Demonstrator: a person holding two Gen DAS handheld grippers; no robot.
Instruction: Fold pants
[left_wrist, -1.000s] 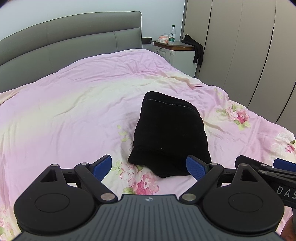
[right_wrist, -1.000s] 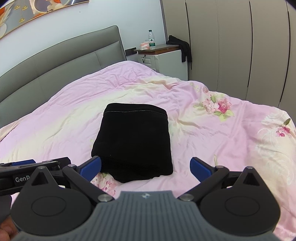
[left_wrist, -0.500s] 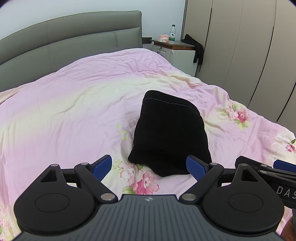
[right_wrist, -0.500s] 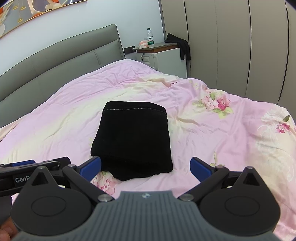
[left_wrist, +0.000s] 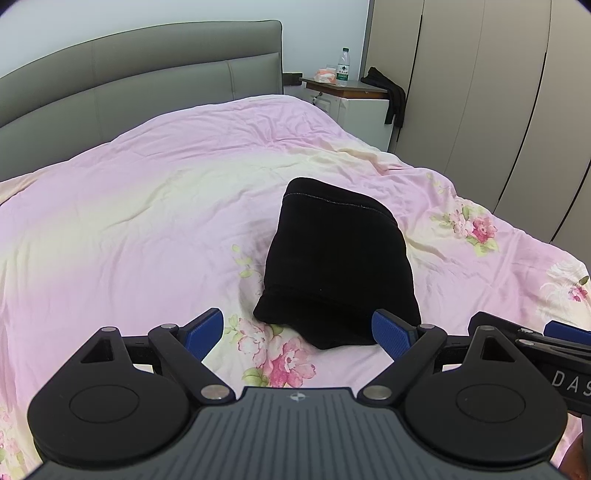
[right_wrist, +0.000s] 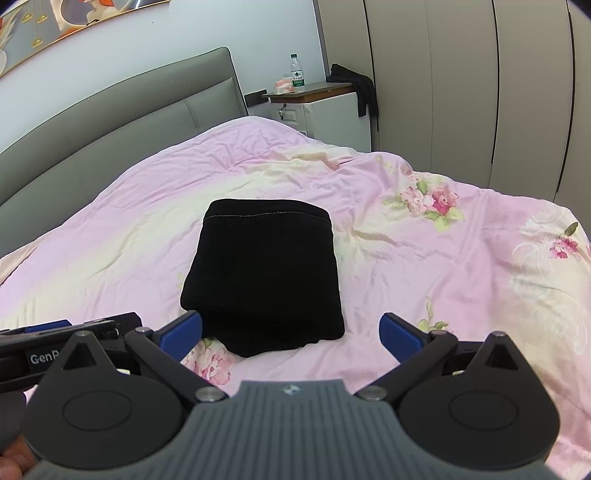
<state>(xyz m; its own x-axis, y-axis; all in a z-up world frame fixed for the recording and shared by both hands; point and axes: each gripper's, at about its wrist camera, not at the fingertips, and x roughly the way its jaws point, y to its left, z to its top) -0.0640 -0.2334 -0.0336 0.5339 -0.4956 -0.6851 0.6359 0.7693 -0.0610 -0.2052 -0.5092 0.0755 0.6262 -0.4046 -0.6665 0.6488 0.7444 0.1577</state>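
The black pants (left_wrist: 338, 266) lie folded into a compact rectangle on the pink floral bedspread (left_wrist: 147, 229), a stitched hem along the far edge. In the right wrist view the same folded pants (right_wrist: 264, 273) sit centred ahead. My left gripper (left_wrist: 297, 332) is open, held just short of the bundle's near edge, nothing between its blue pads. My right gripper (right_wrist: 290, 330) is also open and empty, hovering before the pants' near edge. Each gripper's body shows at the other view's side edge.
A grey padded headboard (left_wrist: 140, 77) runs along the far side. A white nightstand (left_wrist: 354, 103) holds a water bottle (left_wrist: 344, 62) and a dark garment draped over its edge. Wardrobe doors (left_wrist: 498, 110) line the right. The bedspread (right_wrist: 461, 258) spreads wide around the pants.
The left view is almost unchanged. The right gripper has shifted slightly, so the pants sit a little higher and more centred in its view.
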